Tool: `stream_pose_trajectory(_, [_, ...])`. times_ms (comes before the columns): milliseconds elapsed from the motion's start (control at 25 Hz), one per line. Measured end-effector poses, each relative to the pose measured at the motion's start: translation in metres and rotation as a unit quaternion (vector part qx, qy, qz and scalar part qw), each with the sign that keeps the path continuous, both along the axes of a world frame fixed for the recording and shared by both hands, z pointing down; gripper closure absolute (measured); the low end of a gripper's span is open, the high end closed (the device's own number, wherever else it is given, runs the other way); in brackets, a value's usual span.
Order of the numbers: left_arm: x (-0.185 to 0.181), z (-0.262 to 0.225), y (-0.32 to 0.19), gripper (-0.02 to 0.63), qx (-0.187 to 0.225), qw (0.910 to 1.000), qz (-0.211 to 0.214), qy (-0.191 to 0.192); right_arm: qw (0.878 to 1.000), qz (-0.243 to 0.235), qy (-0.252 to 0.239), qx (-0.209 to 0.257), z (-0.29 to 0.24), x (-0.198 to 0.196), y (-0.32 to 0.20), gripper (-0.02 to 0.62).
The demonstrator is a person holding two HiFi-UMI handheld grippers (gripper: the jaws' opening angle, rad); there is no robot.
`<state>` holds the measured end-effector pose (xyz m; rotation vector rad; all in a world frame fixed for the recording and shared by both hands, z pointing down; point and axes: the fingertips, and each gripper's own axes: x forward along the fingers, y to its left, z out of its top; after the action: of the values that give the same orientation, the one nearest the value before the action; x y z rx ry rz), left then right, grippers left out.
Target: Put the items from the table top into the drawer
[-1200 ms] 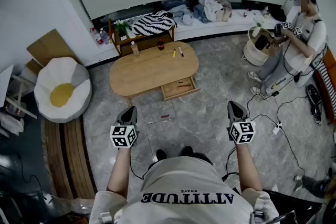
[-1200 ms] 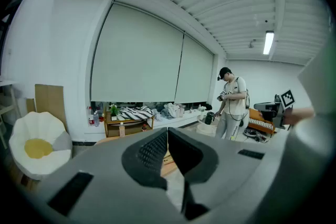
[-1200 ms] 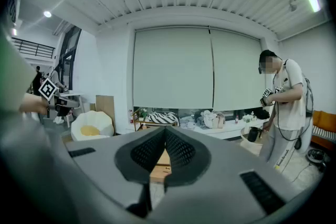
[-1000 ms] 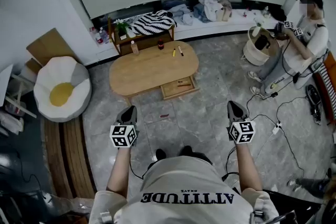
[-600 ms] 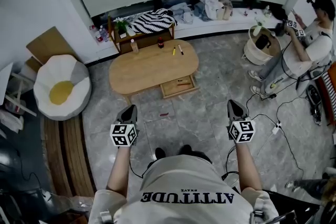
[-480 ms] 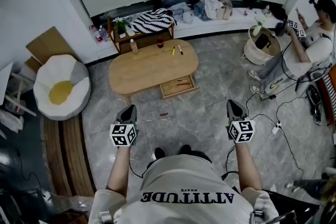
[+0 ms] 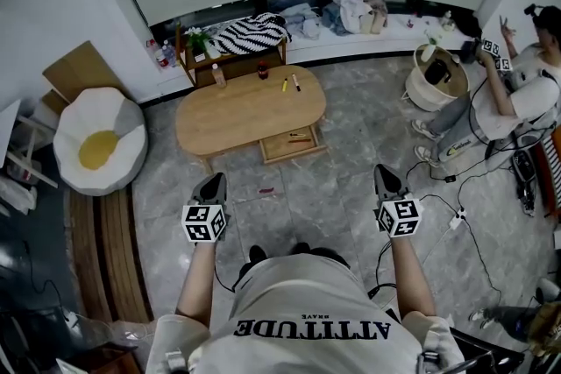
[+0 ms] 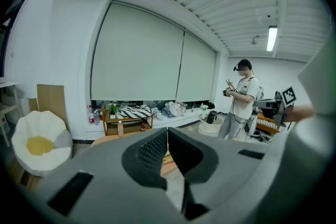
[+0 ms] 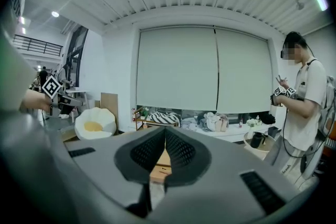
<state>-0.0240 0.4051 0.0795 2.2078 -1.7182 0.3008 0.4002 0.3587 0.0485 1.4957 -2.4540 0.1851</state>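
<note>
Head view: the oval wooden table sits well ahead of both grippers, with its drawer pulled open on the near side. Along the tabletop's far edge are a small clear bottle, a dark bottle, a yellow pen and a marker. The left gripper and right gripper hang over the floor, well apart.

Left gripper view: jaws pressed tip to tip, nothing between them.

Right gripper view: same deal, closed up and empty.
</note>
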Motion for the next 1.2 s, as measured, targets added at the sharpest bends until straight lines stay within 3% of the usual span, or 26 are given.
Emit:
stream_pose_trajectory(320, [0.037,0.008,0.001,0.584,-0.008,0.9999,-0.011,-0.002,1.000,-0.019,-0.009,0.000,0.003,0.026,-0.015,0.575])
stream_pose_trajectory(640, [0.047,0.020,-0.005,0.584,-0.019,0.9996,-0.018,-0.005,1.000,-0.024,-0.009,-0.016,0.018,0.038,-0.025,0.575])
stream_pose_trajectory(920, [0.045,0.029,-0.032,0.584,-0.024,0.9996,-0.010,-0.006,1.000,-0.018,-0.006,-0.025,0.027,0.034,-0.045,0.575])
stream_pose_trajectory(1200, [0.035,0.040,-0.095,0.584,-0.028,0.9996,0.006,0.003,0.999,-0.003,0.008,-0.039,0.039,0.023,-0.083,0.575])
